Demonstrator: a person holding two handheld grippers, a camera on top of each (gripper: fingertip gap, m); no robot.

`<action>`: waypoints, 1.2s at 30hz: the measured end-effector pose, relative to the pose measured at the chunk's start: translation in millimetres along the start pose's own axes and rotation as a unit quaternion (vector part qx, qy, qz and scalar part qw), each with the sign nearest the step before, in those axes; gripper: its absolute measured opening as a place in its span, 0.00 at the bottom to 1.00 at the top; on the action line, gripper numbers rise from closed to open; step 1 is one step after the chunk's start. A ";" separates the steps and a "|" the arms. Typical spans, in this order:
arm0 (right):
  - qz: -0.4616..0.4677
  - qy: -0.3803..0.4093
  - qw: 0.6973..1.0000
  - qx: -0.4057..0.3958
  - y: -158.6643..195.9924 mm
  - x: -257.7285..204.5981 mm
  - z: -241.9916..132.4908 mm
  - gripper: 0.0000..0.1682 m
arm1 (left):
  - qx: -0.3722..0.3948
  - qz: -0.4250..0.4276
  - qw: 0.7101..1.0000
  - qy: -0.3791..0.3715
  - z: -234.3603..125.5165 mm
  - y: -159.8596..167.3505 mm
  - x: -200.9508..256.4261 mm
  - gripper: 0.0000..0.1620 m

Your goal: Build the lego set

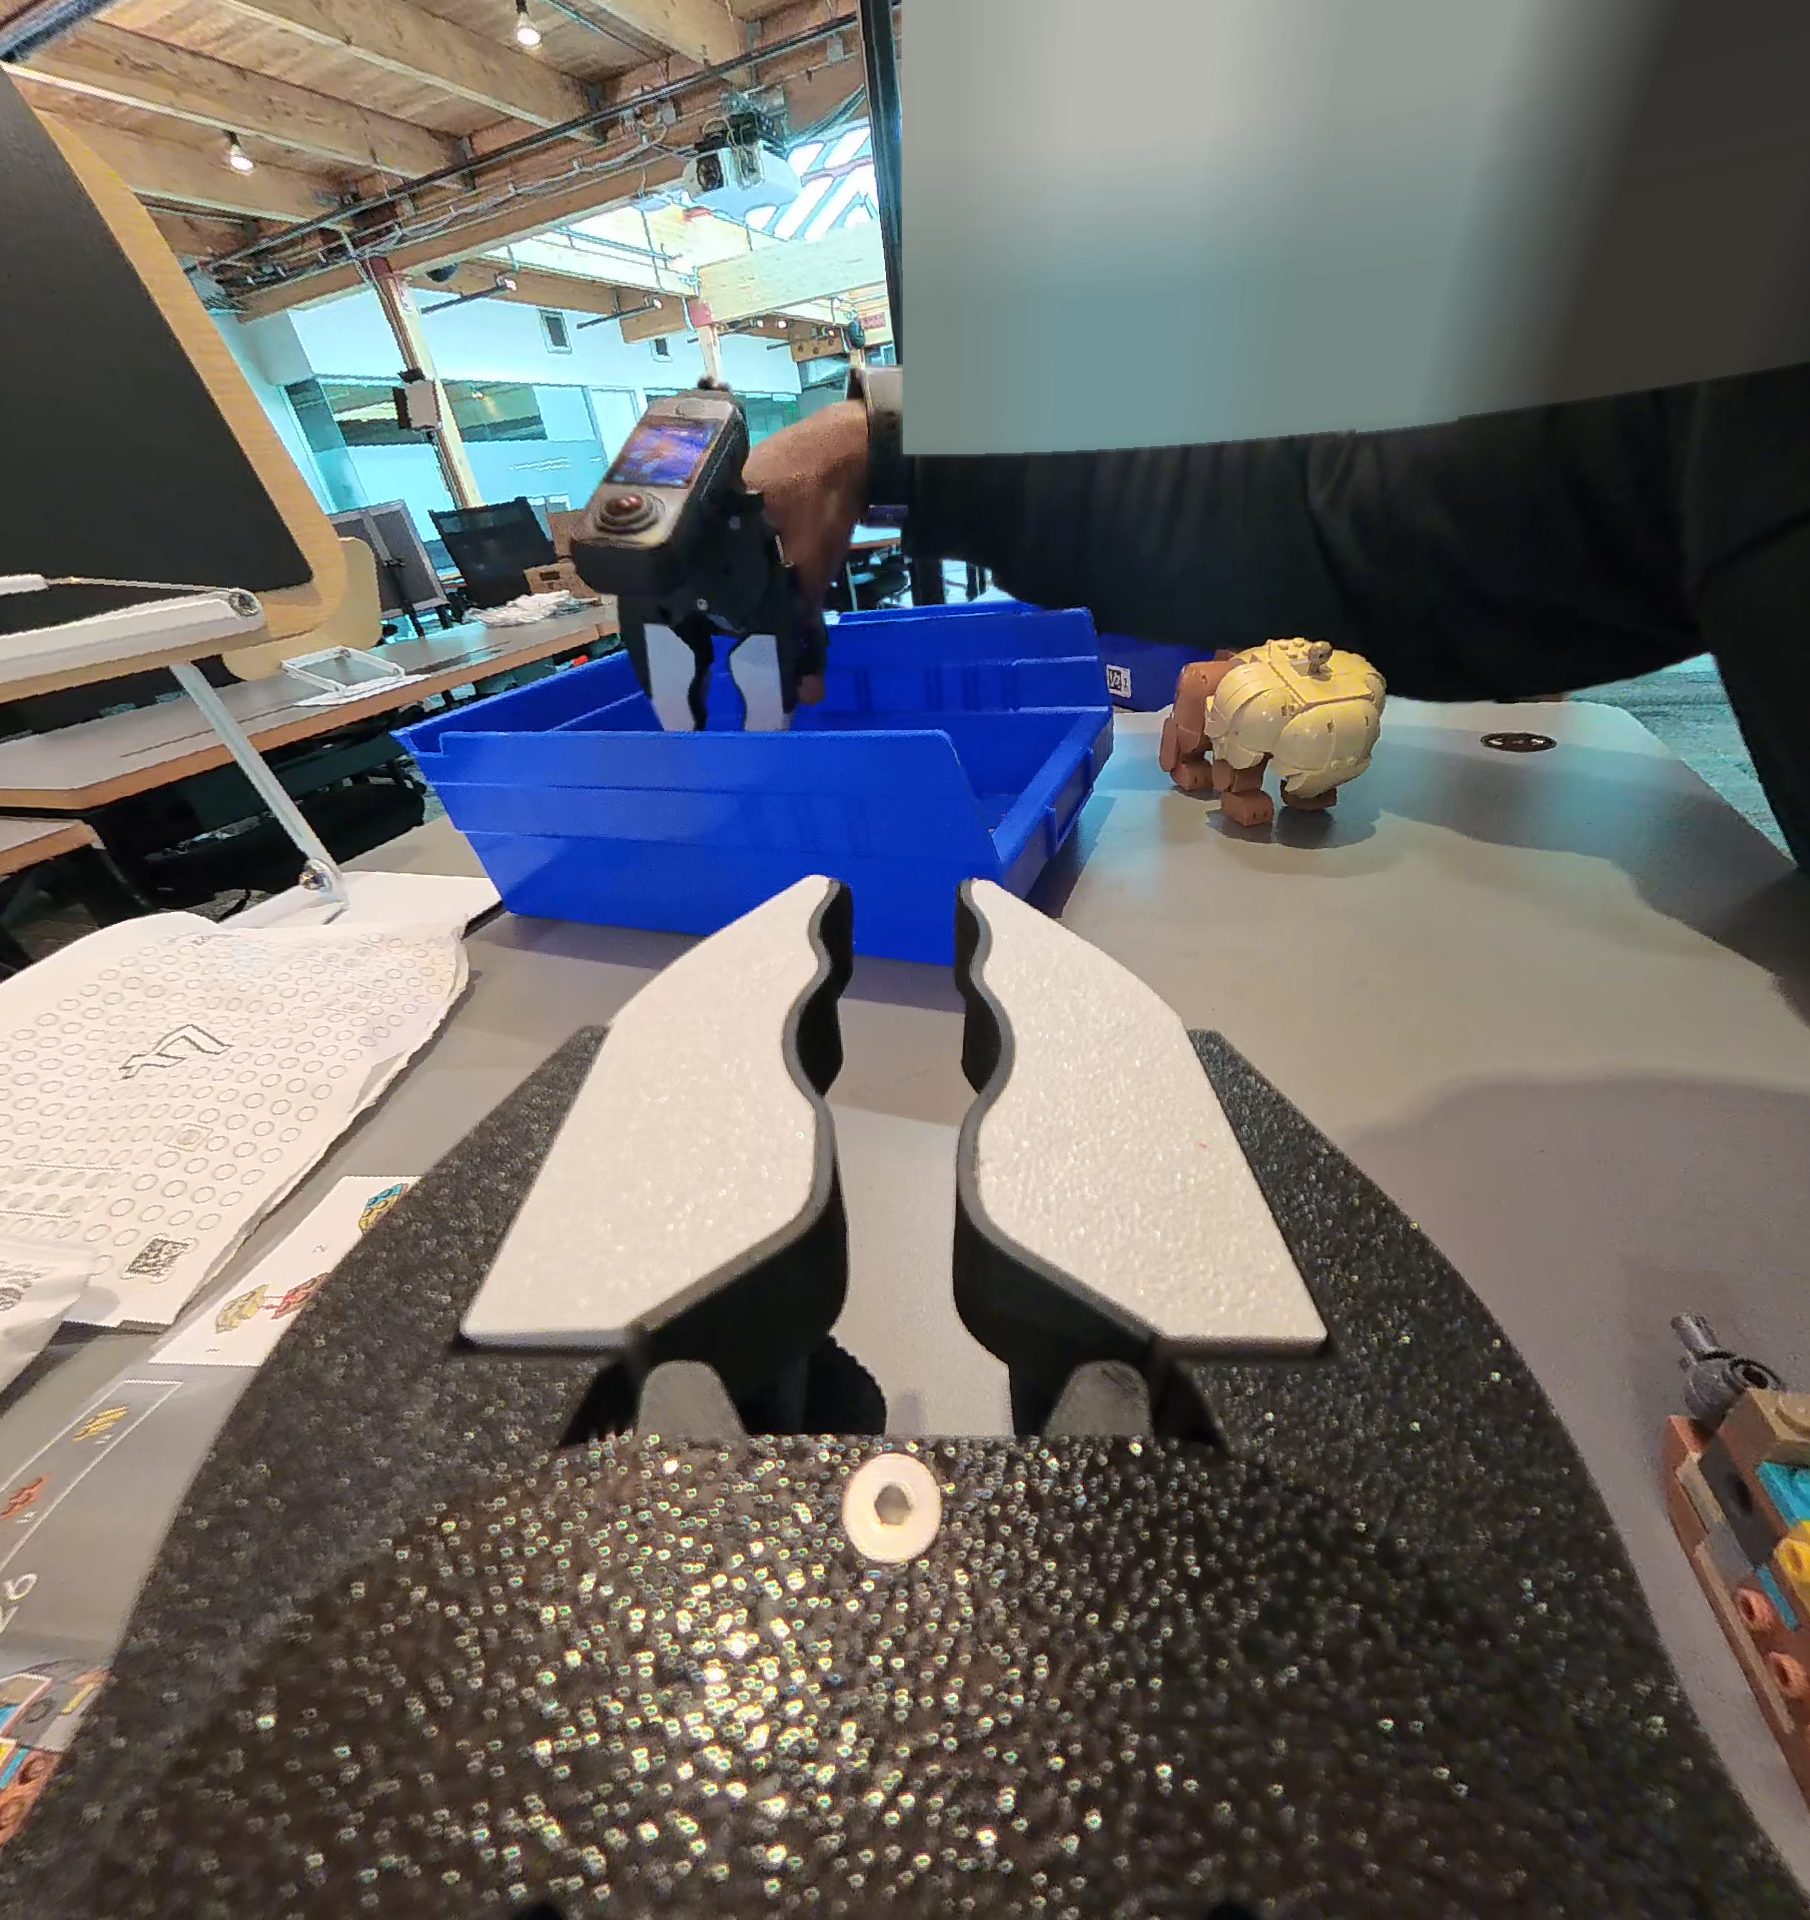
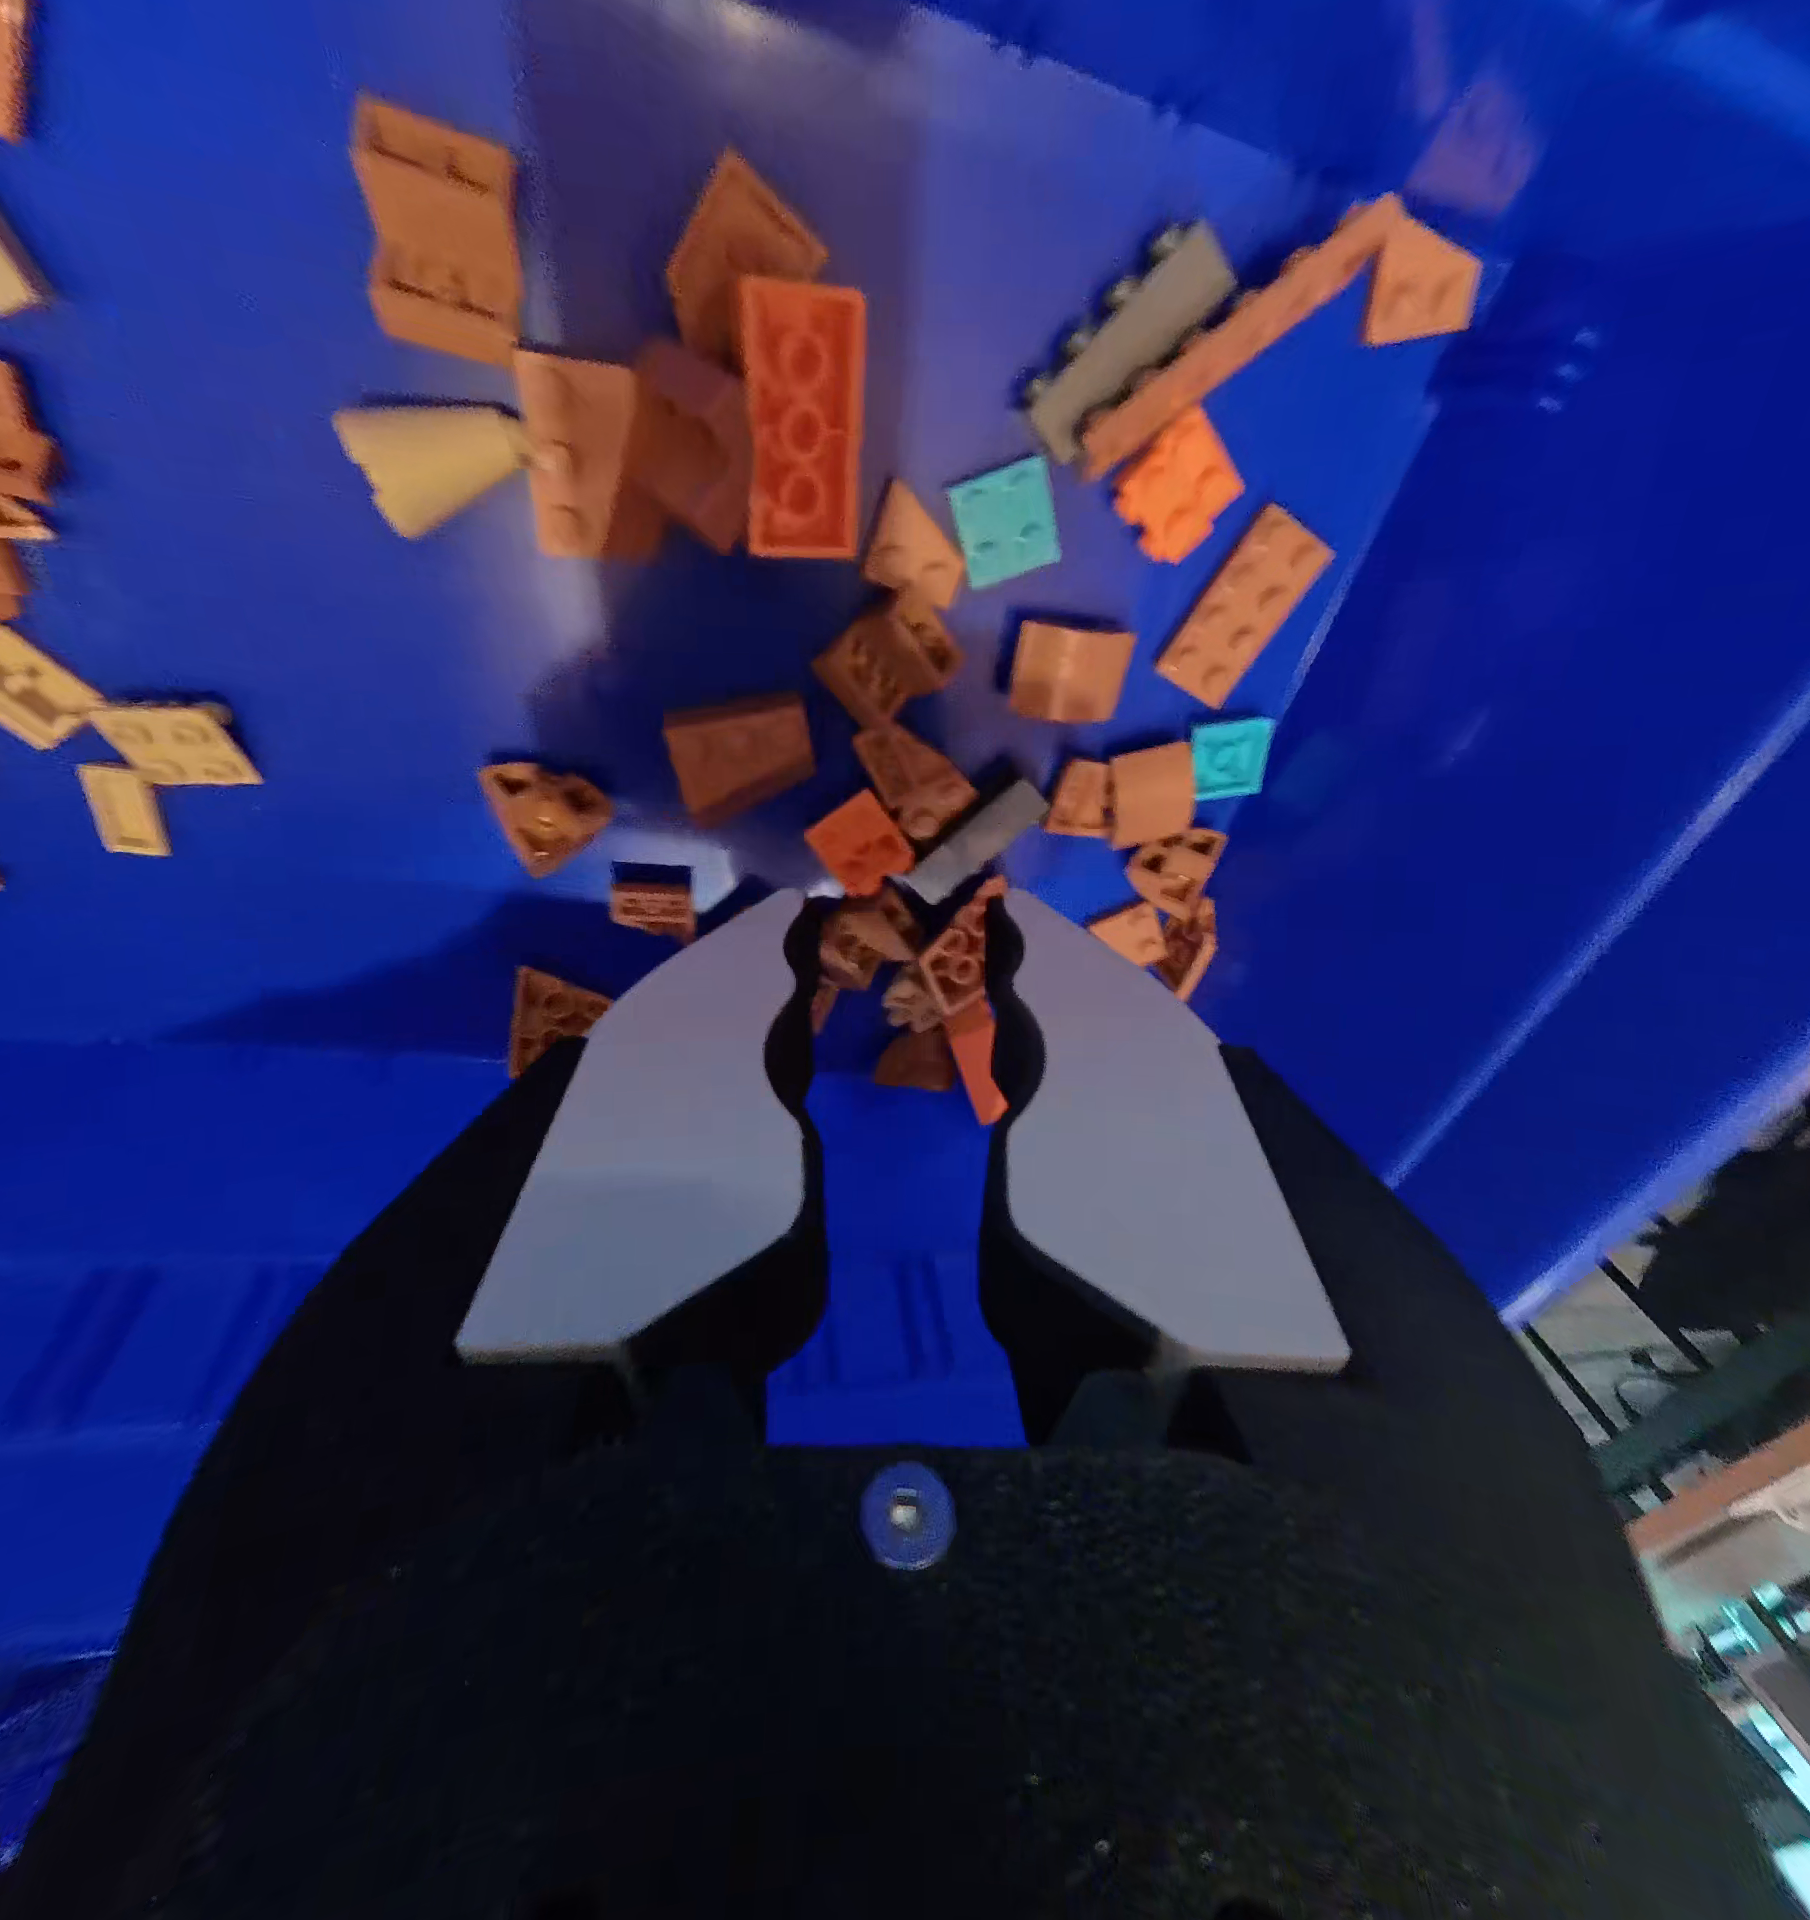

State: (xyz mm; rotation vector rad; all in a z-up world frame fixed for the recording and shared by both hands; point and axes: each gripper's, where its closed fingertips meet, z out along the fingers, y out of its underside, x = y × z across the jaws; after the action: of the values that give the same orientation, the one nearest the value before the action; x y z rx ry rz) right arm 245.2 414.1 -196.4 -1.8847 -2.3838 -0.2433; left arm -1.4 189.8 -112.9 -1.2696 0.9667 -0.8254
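Reaching: the right hand-held gripper (image 2: 901,920) is down inside the blue bin (image 1: 672,831), tips buried in a cluster of small brown bricks (image 2: 916,966).
Right grip: jaws parted around the cluster, a studded brown piece between the tips; whether it is pinched yet, I cannot tell through the blur.
Left hand-held gripper (image 1: 901,925): released, jaws apart, nothing between them, hovering over the grey table (image 1: 1400,987) on the near side of the bin.
Loose pieces: brown, orange, teal and tan bricks scattered over the bin floor, an orange plate (image 2: 802,416) farther off.
Build so far: a cream-and-brown figure (image 1: 1280,722) stands on the table right of the bin; a studded brown base (image 1: 1794,1579) sits at the near right edge.
Instructions: paper sheets (image 1: 174,1081) lie near left.
Doing it well: single out one brick, close squarely on its flat sides, lift straight up so neighbours drop away.
Risk: crowded pieces could wedge in or ride up together.
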 end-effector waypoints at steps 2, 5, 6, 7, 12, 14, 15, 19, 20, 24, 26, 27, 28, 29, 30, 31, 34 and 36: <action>-0.011 -0.016 1.000 0.001 -4.0 -6.7 3.5 0.17 | -0.001 0.001 1.000 0.000 0.1 0.3 0.3 0.11; -0.027 -0.014 0.999 -0.034 0.3 -7.7 12.0 0.18 | -0.002 0.003 1.000 0.000 0.3 0.7 0.7 0.11; -0.028 -0.021 0.999 -0.036 -0.4 -9.9 14.3 0.18 | -0.002 0.004 1.000 0.000 0.3 0.8 0.9 0.11; -0.027 -0.031 0.999 -0.030 -3.4 -13.1 15.7 0.18 | -0.002 0.004 1.000 0.000 0.2 0.8 0.9 0.11; -0.024 -0.029 0.999 -0.026 -6.7 -12.6 21.0 0.17 | -0.001 0.003 1.000 0.001 0.0 0.8 0.6 0.11; -0.013 -0.047 0.998 -0.039 -1.1 -16.5 21.6 0.16 | -0.001 0.003 1.000 0.000 0.0 0.8 0.6 0.11; -0.005 -0.060 0.997 -0.049 3.1 -19.7 22.7 0.17 | -0.001 0.004 1.000 0.001 0.0 1.0 0.8 0.11; 0.005 -0.046 0.997 -0.065 11.5 -12.0 23.4 0.18 | -0.002 0.005 1.000 0.001 0.2 1.1 1.1 0.11; 0.006 -0.047 0.997 -0.063 11.1 -11.2 24.0 0.18 | -0.002 0.004 1.000 0.001 0.2 1.1 0.9 0.11; 0.001 -0.039 0.997 -0.061 8.0 -6.1 25.3 0.18 | -0.001 0.003 1.000 0.001 0.0 0.9 0.7 0.11; 0.000 -0.034 0.998 -0.062 6.0 -3.8 25.0 0.19 | -0.001 0.003 1.000 0.001 0.0 0.9 0.7 0.11; 0.000 -0.034 0.998 -0.057 4.3 -4.0 24.3 0.20 | -0.001 0.003 1.000 0.001 -0.1 0.8 0.7 0.11; 0.001 -0.036 0.998 -0.050 2.3 -4.6 22.8 0.20 | 0.000 0.003 1.000 0.001 -0.2 0.7 0.7 0.11; 0.003 -0.038 0.998 -0.042 0.5 -5.3 20.7 0.21 | 0.000 0.003 1.000 0.001 -0.2 0.6 0.8 0.11; 0.006 -0.042 0.999 -0.032 -1.5 -6.6 18.1 0.21 | 0.000 0.003 1.000 0.001 -0.2 0.6 0.9 0.11; 0.008 -0.047 0.999 -0.019 -4.2 -8.6 15.4 0.21 | 0.000 0.003 1.000 0.001 -0.2 0.6 0.9 0.11; 0.001 -0.062 0.997 0.035 -20.4 -15.6 9.2 0.21 | -0.001 0.004 1.000 0.001 -0.1 0.7 1.0 0.11; -0.012 -0.062 0.996 0.064 -32.4 -18.7 6.4 0.21 | -0.001 0.004 1.000 0.001 0.0 0.7 1.2 0.11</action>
State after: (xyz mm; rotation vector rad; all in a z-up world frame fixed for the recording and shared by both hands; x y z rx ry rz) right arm 218.2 390.0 -208.1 -1.8657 -2.4366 0.0275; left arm -1.0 188.8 -113.7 -1.2660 0.9742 -0.8209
